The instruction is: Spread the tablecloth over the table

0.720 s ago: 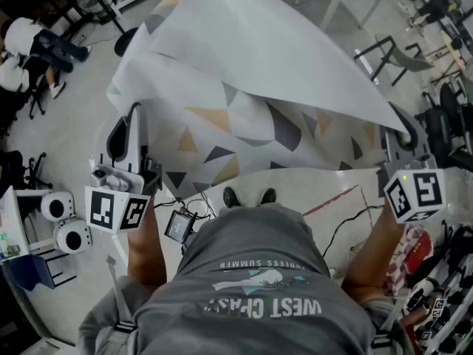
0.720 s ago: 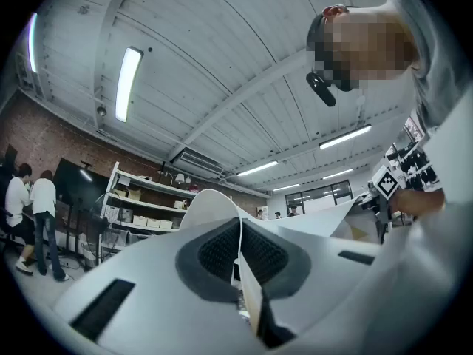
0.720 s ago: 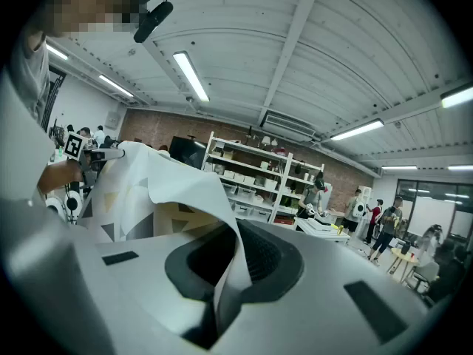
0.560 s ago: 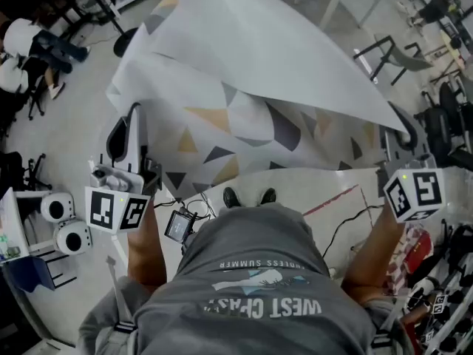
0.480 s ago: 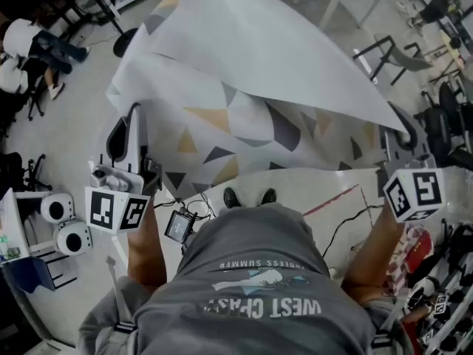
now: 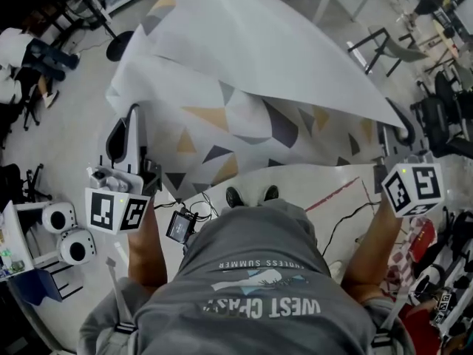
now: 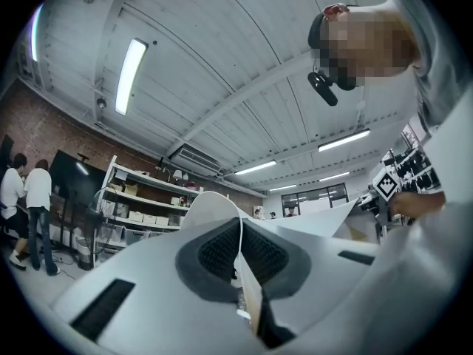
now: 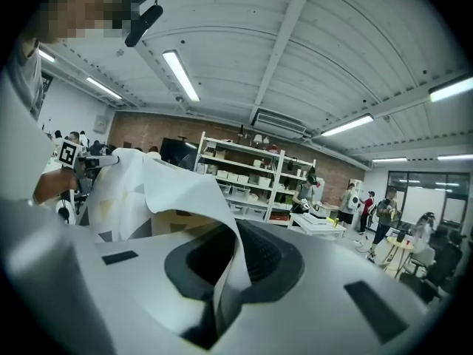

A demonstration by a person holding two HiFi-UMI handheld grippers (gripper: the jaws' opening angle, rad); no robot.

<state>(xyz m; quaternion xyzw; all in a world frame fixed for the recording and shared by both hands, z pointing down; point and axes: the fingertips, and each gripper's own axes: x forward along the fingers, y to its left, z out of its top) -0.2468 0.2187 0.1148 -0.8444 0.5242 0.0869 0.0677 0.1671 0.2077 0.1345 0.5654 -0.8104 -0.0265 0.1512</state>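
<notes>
**Left.** The left gripper (image 6: 134,112) is clamped shut on a near corner of the white tablecloth with grey and tan triangles (image 6: 244,72). In the left gripper view, the cloth's edge rises from between the closed jaws of that gripper (image 7: 240,251).

**Centre.** Since the preceding instants the sheet has kept almost the same shape: raised, tented and folded over on itself. Spreading is therefore judged to be paused in mid-air rather than completed. The table it is meant to cover cannot be made out beneath it.

**Right.** The right gripper (image 6: 397,115) has shifted only slightly and remains closed on the opposite corner, where cloth is pinched between the jaws (image 8: 230,257).

**Clearance.** The near hem hangs just beyond the person's black shoes (image 6: 251,194). Black chairs (image 6: 436,113) crowd the right side, and white round devices (image 6: 63,231) sit near the left. The bare grey floor (image 6: 74,124) leaves more room to the left.
</notes>
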